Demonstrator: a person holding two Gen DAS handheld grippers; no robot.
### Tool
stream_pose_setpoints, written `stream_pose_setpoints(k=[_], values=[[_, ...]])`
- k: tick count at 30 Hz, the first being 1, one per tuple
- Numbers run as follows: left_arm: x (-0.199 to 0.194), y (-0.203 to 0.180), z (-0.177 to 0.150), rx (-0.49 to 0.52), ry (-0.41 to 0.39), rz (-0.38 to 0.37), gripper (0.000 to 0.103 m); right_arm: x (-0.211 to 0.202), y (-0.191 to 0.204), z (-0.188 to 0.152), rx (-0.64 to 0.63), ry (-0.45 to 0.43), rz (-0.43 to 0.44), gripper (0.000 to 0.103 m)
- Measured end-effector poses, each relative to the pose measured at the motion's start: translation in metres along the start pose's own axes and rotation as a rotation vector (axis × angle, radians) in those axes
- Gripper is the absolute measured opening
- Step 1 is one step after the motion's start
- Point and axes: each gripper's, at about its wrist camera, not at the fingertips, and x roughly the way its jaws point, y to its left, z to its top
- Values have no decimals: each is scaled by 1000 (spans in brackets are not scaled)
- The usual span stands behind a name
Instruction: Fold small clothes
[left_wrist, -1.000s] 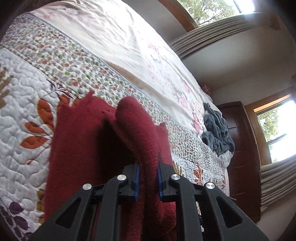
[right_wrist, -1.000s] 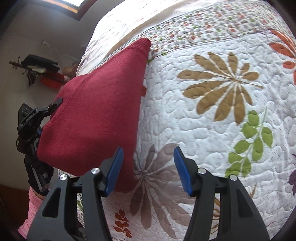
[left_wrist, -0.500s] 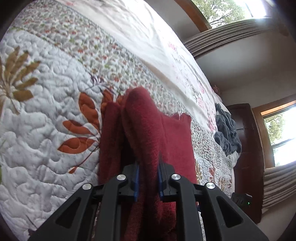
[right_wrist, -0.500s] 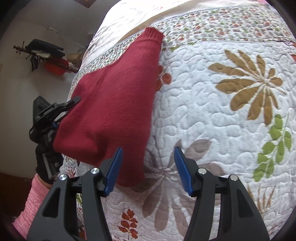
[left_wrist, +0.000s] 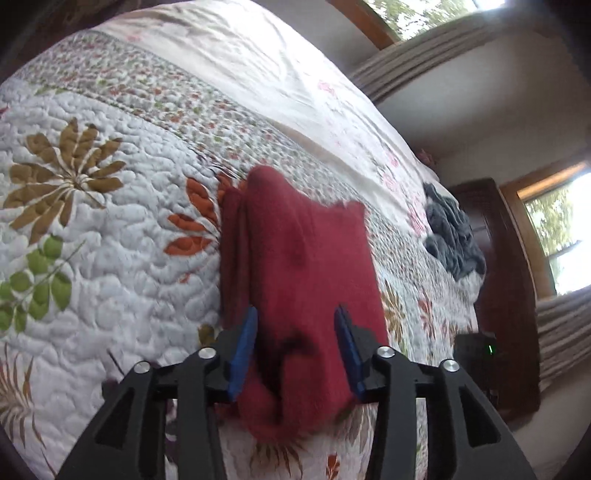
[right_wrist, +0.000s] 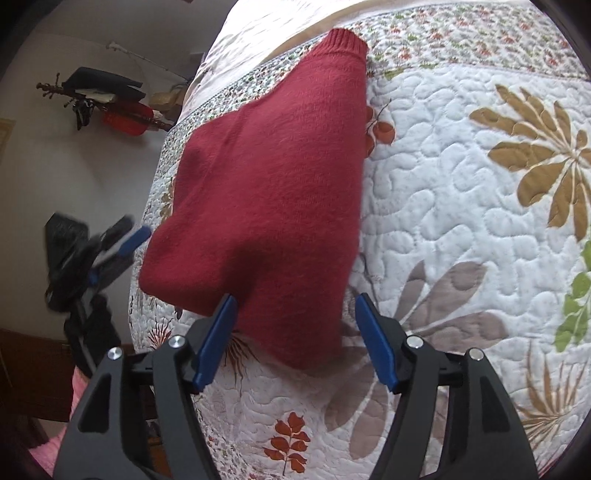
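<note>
Left gripper (left_wrist: 295, 339) jaws released, spread wide, the near end of the red sweater (left_wrist: 299, 266) bunched between the blue pads but not pinched. Right gripper (right_wrist: 295, 332) jaws also apart, hovering over the sweater's near corner; cannot tell if the pads touch cloth.

Sweater lies folded on the quilt (right_wrist: 461, 192) of the bed, a narrow stack, layers showing along its left edge in the left view. Long axis runs away from both cameras, near end at the bed's edge, far end toward the floral band. In the right view the ribbed hem (right_wrist: 345, 38) is the far tip, reaching the band. A low bump sits mid-fabric on the sweater's left side.

From the right view the left gripper (right_wrist: 122, 240) shows blurred just off the bed edge, left of the sweater, with a pink sleeve (right_wrist: 79, 384) below it.

Nothing lies on the sweater. Farther off on the bed, well apart, a grey cloth heap (left_wrist: 452, 236) near the far edge. Beyond: dark wooden door (left_wrist: 498, 277), windows, curtain (left_wrist: 417, 55). Right view far wall: rack (right_wrist: 103, 99) with dark and red items.
</note>
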Motion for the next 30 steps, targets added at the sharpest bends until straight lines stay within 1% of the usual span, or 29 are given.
stream_pose_setpoints(k=[1,3,4,6,7,8,9,10,11,13,14,16,18,20,23,25,27,28,29,30], values=[[-2,-6,-9,19,10,-3,46,3,0,-1,3,5,-3,67],[0,-11,-18,29,30,-8,50,10,1,-3,16,21,7,68],[4,-12,-21,33,46,-1,50,13,2,-5,20,27,11,68],[18,-10,-27,44,83,67,48,21,-1,-5,38,48,17,68],[23,-6,-29,38,95,76,48,27,-4,-5,55,68,20,68],[31,-1,-31,17,119,70,43,32,-8,-5,69,90,16,64],[35,2,-32,1,128,64,23,37,-10,-4,77,110,15,59],[38,6,-32,-17,135,62,16,40,-10,-4,85,124,35,44],[39,11,-31,-48,139,54,12,39,-9,-3,91,128,58,35],[34,17,-31,-87,113,18,10,29,-2,-2,60,108,63,25],[28,19,-31,-91,97,7,10,24,2,-3,43,96,65,23],[21,23,-32,-89,80,-5,10,16,9,-6,11,80,61,21],[23,31,-35,-99,92,4,10,18,7,-9,-1,86,40,21],[34,42,-40,-120,118,27,10,30,-6,-14,10,109,20,21],[50,50,-44,-117,133,55,10,45,-21,-19,53,126,23,21],[52,52,-45,-118,138,53,11,45,-22,-19,49,125,20,22],[49,48,-43,-106,142,55,15,41,-20,-16,31,128,0,30],[46,43,-41,-98,143,55,16,39,-14,-14,9,131,-31,42],[42,40,-40,-92,141,51,22,35,-10,-12,-12,126,-52,49],[37,33,-38,-83,134,55,28,29,-7,-11,-32,113,-65,51]])
